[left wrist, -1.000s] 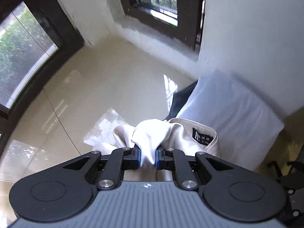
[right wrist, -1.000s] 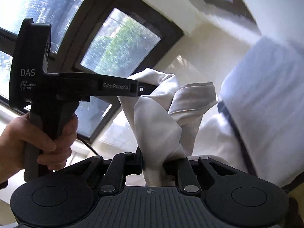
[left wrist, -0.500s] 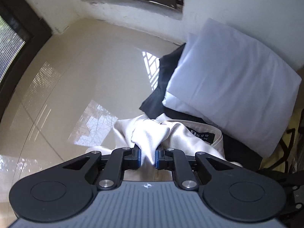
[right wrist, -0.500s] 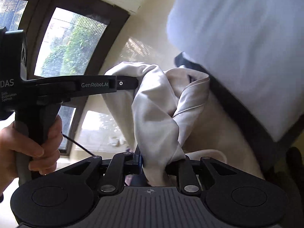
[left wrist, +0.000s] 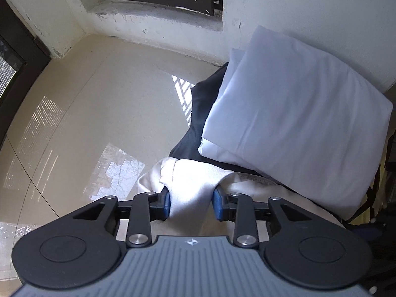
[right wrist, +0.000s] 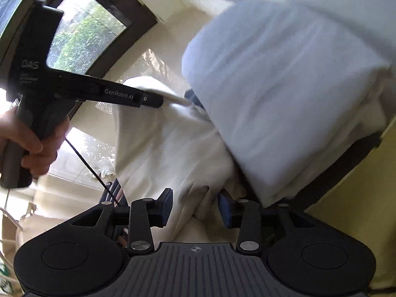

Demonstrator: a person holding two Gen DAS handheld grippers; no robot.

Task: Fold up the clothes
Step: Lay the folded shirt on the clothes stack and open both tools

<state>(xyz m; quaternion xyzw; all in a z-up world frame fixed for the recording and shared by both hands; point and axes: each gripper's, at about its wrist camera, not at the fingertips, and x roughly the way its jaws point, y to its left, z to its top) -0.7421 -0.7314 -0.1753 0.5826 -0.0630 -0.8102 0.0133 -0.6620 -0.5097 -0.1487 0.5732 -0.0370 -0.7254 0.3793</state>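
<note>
Cream shirt [left wrist: 190, 183] bunching up between the parted jaws of the left gripper [left wrist: 191, 204], cloth lying loosely in the gap, pads released rather than pinching. Same shirt [right wrist: 160, 148] also draping through the right gripper [right wrist: 195, 206], jaws likewise standing apart. Beyond the jaws, resting against a dark garment [left wrist: 198, 121] under a folded white cloth [left wrist: 292, 113], on a glossy beige surface [left wrist: 99, 104]. Hand [right wrist: 32, 143] gripping the left tool's handle.

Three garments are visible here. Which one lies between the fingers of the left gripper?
The cream garment lies between them. The folded white one and the black one under it lie farther away, untouched.
</note>
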